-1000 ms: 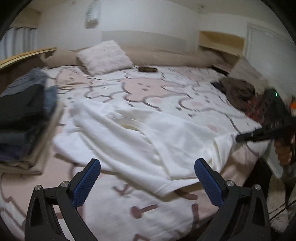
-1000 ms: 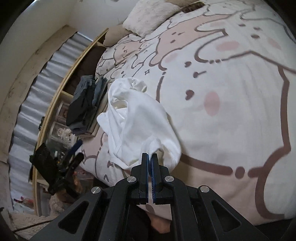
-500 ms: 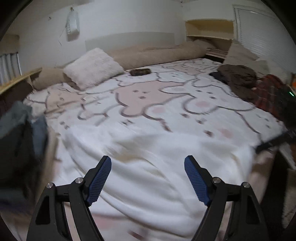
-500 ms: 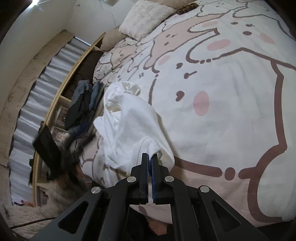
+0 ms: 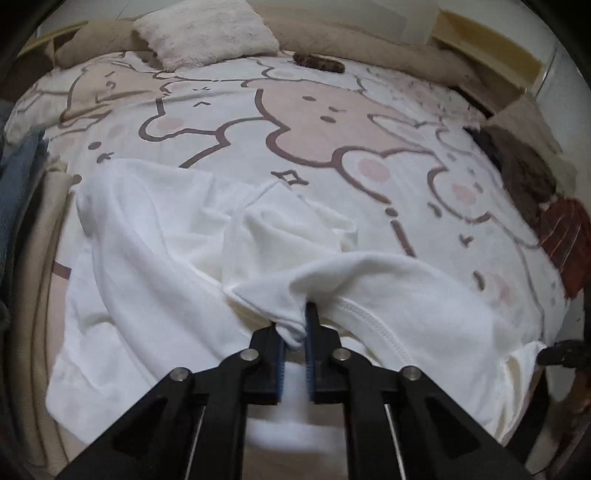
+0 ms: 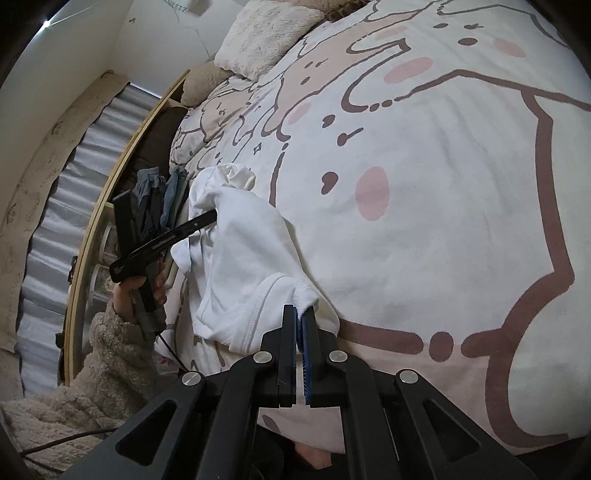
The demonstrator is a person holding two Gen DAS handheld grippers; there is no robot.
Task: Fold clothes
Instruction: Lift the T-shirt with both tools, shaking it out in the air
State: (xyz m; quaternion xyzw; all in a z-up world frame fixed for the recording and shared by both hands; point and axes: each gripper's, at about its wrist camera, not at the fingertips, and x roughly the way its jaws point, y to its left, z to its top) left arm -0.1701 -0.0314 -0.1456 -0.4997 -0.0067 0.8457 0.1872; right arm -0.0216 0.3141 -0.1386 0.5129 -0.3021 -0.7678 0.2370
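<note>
The left gripper (image 5: 295, 332) was wide open half a second ago. Now its blue pads are squeezed onto a bunched bit of the white shirt (image 5: 177, 236). The pinched bit sits near the middle of the shirt's near edge, and a stitched hem runs off to the right of it.

The right gripper (image 6: 300, 317) is pressed together too. A small corner of the shirt (image 6: 251, 258) is caught between its tips.

The shirt lies crumpled on the bed (image 5: 314, 110), close to the near edge, with folds and bumps all over it. Part of it hangs between the two grippers. In the right view the left gripper (image 6: 207, 219) shows from the side, biting the far end of the shirt, with a hand (image 6: 129, 291) in a fluffy sleeve (image 6: 92, 369) holding it.

The bed cover has big pink bears with brown lines. A stack of dark clothes (image 6: 159, 199) sits at the left side of the bed. A fuzzy white pillow (image 5: 207, 29) is at the far end. A brown heap of clothes (image 5: 524, 173) lies on the right.
</note>
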